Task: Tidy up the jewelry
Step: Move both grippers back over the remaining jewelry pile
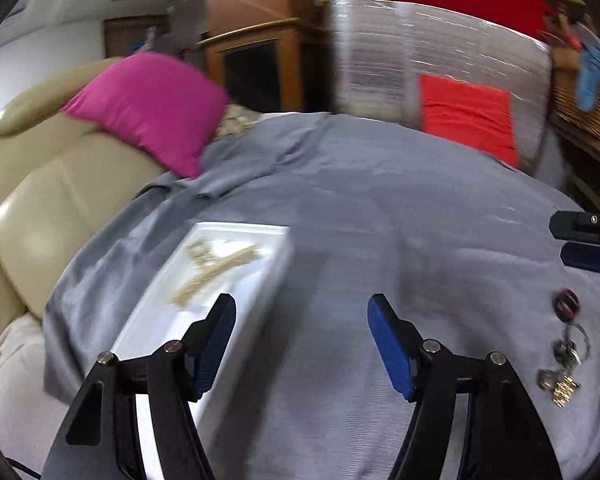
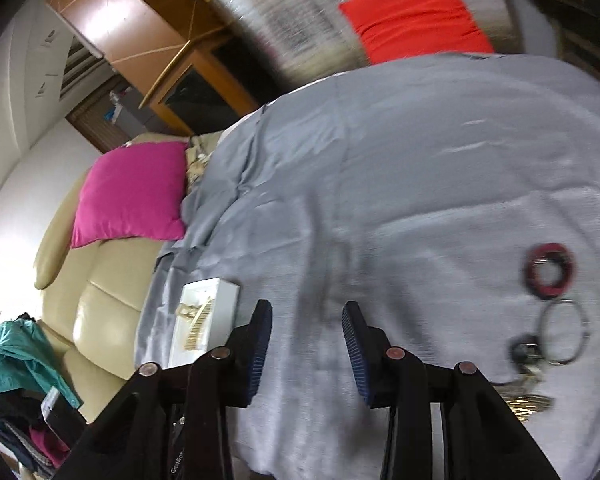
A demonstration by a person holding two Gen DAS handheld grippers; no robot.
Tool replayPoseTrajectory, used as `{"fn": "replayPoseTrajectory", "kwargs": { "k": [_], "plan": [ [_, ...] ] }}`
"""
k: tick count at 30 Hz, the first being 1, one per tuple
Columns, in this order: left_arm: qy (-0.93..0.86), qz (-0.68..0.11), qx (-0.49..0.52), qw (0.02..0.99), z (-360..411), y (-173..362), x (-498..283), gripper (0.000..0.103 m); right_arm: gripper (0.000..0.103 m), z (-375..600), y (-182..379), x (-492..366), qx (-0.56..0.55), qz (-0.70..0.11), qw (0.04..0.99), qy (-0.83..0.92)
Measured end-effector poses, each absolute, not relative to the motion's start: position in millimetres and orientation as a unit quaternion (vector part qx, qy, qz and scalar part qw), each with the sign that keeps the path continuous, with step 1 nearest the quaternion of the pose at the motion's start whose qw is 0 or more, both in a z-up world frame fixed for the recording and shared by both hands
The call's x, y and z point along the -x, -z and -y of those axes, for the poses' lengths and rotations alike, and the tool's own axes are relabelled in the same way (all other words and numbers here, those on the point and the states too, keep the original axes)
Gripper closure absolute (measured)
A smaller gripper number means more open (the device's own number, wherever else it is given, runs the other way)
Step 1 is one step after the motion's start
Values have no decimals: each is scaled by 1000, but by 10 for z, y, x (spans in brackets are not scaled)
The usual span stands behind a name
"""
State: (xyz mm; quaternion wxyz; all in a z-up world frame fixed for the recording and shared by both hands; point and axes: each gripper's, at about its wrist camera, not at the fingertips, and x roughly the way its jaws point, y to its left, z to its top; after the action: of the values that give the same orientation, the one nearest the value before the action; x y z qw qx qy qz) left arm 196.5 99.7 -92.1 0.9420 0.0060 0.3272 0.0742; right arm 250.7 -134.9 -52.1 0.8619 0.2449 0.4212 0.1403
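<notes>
A white tray [image 1: 260,272] lies on the grey cloth at the left, with gold chain jewelry [image 1: 216,266] in it; it also shows in the right wrist view [image 2: 226,300]. My left gripper [image 1: 302,336] is open and empty, just right of the tray. A red and black bangle [image 2: 548,270], a thin ring bangle [image 2: 580,334] and a small heap of silver and gold pieces [image 1: 562,380] lie on the cloth at the right. My right gripper [image 2: 306,346] is open and empty above the cloth, left of these; its fingers [image 1: 584,240] show at the right edge of the left wrist view.
The grey cloth [image 1: 360,200] covers the table. A beige sofa [image 1: 52,200] with a pink cushion [image 1: 148,108] stands at the left. A foil-wrapped block with a red cushion [image 1: 468,116] is behind. A wicker basket [image 1: 588,108] is far right.
</notes>
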Motion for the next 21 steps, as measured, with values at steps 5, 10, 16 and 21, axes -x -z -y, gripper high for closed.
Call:
{"fn": "replayPoseTrajectory", "kwargs": {
  "k": [5, 10, 16, 21],
  "plan": [
    [-25, -351, -15, 936, -723, 985, -2048, 34, 62, 1926, 579, -2356, -263, -410, 867, -102],
    [28, -397, 0, 917, -548, 1144, -2141, 34, 62, 2562, 779, -2238, -291, -400, 867, -61],
    [63, -421, -4, 905, -213, 1264, -2228, 34, 62, 3182, 1186, -2192, -329, -403, 854, -23],
    [112, -439, -7, 891, 136, 1389, -2249, 34, 62, 3535, 1507, -2234, -360, -407, 839, -12]
  ]
}}
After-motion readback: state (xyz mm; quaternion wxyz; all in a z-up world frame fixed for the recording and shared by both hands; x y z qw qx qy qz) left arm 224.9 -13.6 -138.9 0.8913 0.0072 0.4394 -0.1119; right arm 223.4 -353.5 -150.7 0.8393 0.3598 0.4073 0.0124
